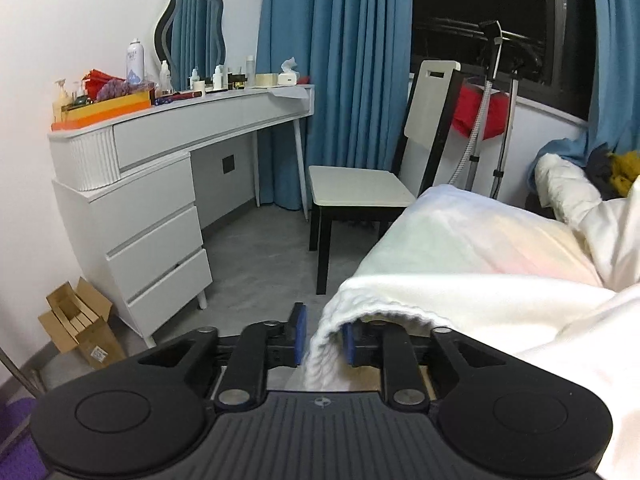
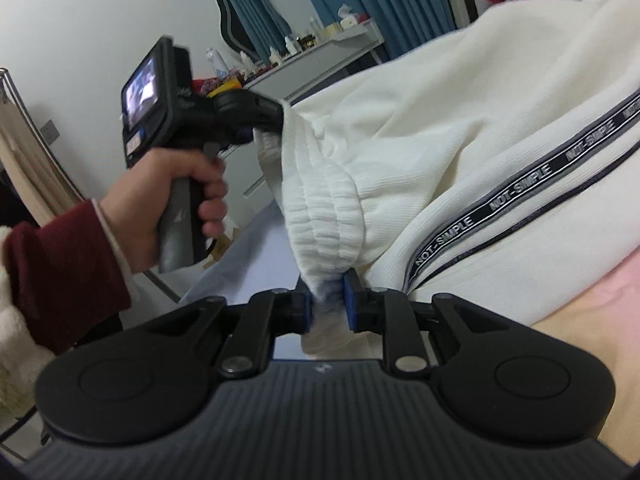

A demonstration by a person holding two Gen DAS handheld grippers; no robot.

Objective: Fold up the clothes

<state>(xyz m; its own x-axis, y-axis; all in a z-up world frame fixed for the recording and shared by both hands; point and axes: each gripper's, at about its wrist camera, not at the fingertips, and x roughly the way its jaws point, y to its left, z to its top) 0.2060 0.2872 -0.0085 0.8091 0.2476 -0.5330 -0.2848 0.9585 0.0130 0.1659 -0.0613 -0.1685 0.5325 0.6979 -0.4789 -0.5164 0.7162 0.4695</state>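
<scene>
Left gripper (image 1: 323,338): blue pads clamp the ribbed white waistband (image 1: 320,344) of the garment; in the right wrist view a hand (image 2: 160,204) in a dark red sleeve (image 2: 60,280) holds its pistol grip.
Right gripper (image 2: 327,305): pinched tight on the elastic waistband (image 2: 328,220), low in the bunch.
Garment: white trousers (image 2: 460,128) with a black side stripe (image 2: 520,184) reading "NOT-SIMPLE", raised between the two grippers, legs draping right.
Surface: pale bed (image 1: 480,240) under and right of the cloth, a white duvet (image 1: 568,188) heaped at its far right.
Room, left: white dressing table (image 1: 160,168) with drawers, wavy mirror (image 1: 190,36), bottles, cardboard box (image 1: 80,320) on grey floor.
Room, far: blue curtains (image 1: 340,60), dark window (image 1: 480,0), black-and-white chair (image 1: 360,188).
</scene>
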